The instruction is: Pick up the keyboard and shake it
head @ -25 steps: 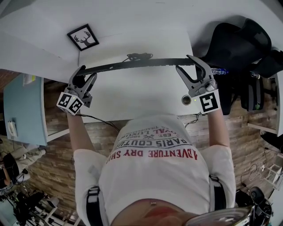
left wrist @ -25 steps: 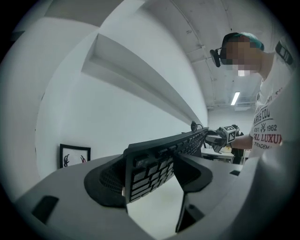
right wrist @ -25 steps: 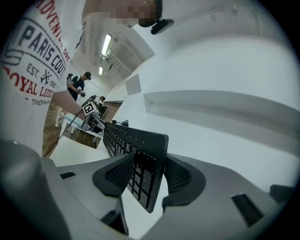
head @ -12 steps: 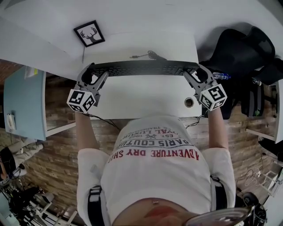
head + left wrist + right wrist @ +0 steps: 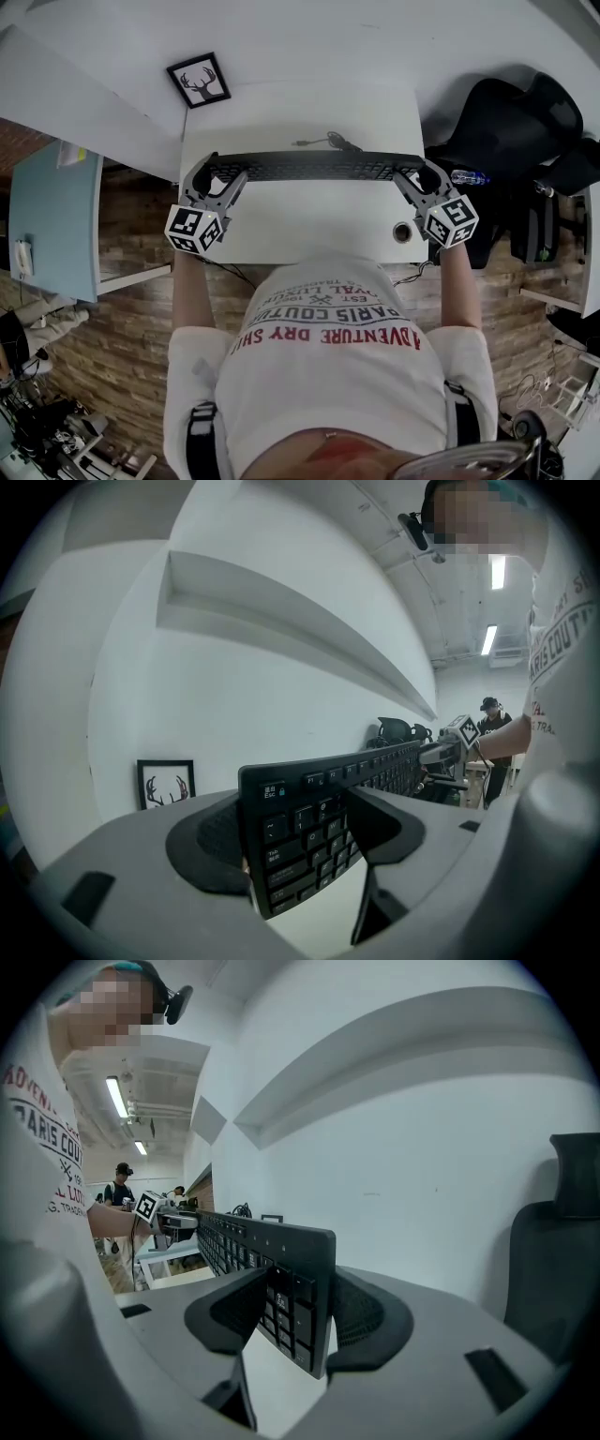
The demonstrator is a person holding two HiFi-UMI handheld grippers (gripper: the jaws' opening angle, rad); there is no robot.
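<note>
I have the left gripper (image 5: pixel 217 177) clamped on the 9 o'clock end of the keyboard (image 5: pixel 309 166) and the right gripper (image 5: pixel 417 177) clamped on its 3 o'clock end. Its long axis runs 9 to 3 between the 2, tipped on edge over the desk (image 5: pixel 300 225). I'd shake across that axis.

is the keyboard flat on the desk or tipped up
Tipped up: the keyboard is held on edge, one end clamped in the left tool, the other in the right tool.

White desk (image 5: pixel 309 217) with framed picture (image 5: pixel 199 81)
</note>
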